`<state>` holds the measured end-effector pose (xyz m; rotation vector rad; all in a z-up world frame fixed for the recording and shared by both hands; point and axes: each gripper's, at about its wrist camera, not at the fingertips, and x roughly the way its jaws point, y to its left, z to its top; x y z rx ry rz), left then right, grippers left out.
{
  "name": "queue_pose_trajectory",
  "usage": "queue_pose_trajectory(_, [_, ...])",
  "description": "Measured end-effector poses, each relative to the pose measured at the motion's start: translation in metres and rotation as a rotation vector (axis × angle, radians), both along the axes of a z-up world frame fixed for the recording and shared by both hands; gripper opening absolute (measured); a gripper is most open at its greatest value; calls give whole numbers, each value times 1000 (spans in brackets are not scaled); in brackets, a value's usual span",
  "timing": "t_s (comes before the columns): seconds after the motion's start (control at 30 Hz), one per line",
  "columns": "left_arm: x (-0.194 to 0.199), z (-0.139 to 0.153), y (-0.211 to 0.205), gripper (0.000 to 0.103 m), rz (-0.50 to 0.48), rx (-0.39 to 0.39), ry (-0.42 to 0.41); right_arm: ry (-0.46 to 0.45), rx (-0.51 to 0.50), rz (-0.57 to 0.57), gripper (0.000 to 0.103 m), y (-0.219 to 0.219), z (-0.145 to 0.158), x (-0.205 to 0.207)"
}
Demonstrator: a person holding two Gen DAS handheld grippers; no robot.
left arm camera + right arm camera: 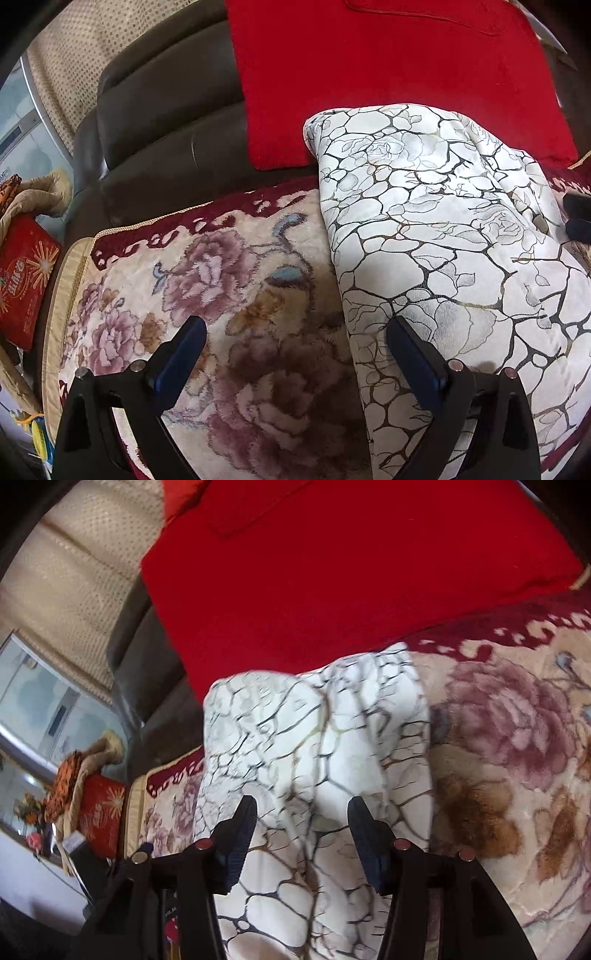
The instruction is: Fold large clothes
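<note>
A: Where is the garment?
B: The white garment (pixel 443 236), printed with dark crackle lines and pale roses, lies folded into a long bundle on a floral cover (pixel 229 295) spread over the sofa seat. Its far end touches a red cushion (pixel 369 74) that leans against the dark sofa back (pixel 162 122).

A: And the left gripper (pixel 297 363)?
B: Its jaws are spread wide and hold nothing. One finger hangs over the floral cover, the other over the garment's edge.

A: The right gripper (pixel 303 843)?
B: Also spread, pinching nothing. Both blue-padded fingers (pixel 240 843) hover above the near part of the garment (pixel 317 760), which runs between them towards the cushion (pixel 332 572). This view is slightly blurred.

A: Anything else nearby?
B: A red box (pixel 26 280) sits beyond the sofa's left end, beside beige fabric.
</note>
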<state>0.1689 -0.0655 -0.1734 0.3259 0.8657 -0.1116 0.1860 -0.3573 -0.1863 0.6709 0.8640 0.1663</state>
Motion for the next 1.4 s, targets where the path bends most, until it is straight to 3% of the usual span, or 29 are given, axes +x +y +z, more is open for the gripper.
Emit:
queue_pose_trajectory(0.13, [0,0,0,98,-3,-1,3,81,-46,19,56,13,-29,15])
queue_pose_trajectory(0.2, [1,0,1,98,-2,0,3,71,-31,8,56,11,-29,16])
queue_pose_trajectory(0.4, [0,0,0,98,0,5,-2,4,-22,-1,56,7,3,15])
queue_pose_trajectory(0.57, [4,4,0,98,-9,19,-5,-10,-46,20,56,17,23,49])
queue_pose_trajectory(0.63, [7,4,-1,98,-9,19,-7,12,-44,26,56,20,21,66])
queue_pose_trajectory(0.77, [13,-1,-2,98,-8,11,-3,140,-35,34,55,22,-15,100])
queue_pose_trajectory(0.83, [15,-2,-2,98,-7,1,3,146,-33,28,55,21,-23,102])
queue_pose_trajectory(1.03, [13,1,1,98,-15,7,8,59,-31,44,56,18,6,70])
queue_pose_trajectory(1.23, [20,16,22,98,-59,-147,78,20,37,-9,68,-26,16,17])
queue_pose_trajectory(1.4, [43,6,35,98,-112,-320,250,82,138,-74,68,-67,-14,-12])
